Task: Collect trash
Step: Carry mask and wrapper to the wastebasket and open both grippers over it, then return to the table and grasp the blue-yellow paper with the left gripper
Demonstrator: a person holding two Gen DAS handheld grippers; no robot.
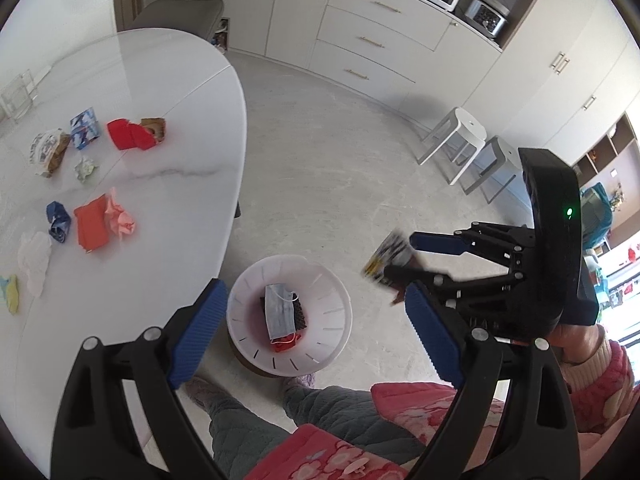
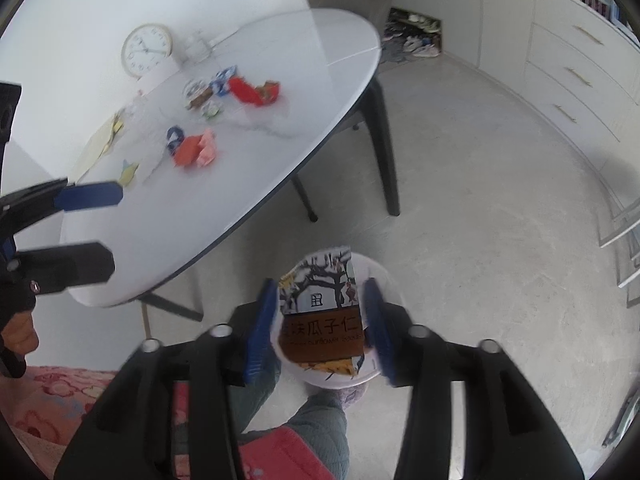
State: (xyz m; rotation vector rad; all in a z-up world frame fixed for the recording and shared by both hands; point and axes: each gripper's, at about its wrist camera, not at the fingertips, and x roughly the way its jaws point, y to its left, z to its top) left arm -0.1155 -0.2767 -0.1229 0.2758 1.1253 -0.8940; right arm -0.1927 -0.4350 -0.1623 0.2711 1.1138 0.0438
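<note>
Snack packet (image 2: 320,312): a sunflower-seed wrapper between the right gripper (image 2: 320,328) pads, directly over the white bin (image 1: 344,300); the pads look clear of it, so released, I judge.
Left gripper (image 1: 316,328): spread wide, empty, hovering above the bin.
Bin contents: a blue face mask (image 1: 280,312) and a few scraps already in.
Table (image 1: 180,80), at ten o'clock from the bin: many wrappers left, red (image 1: 132,136), orange (image 1: 92,224), blue (image 1: 59,222).
Progress: early; most trash remains.
</note>
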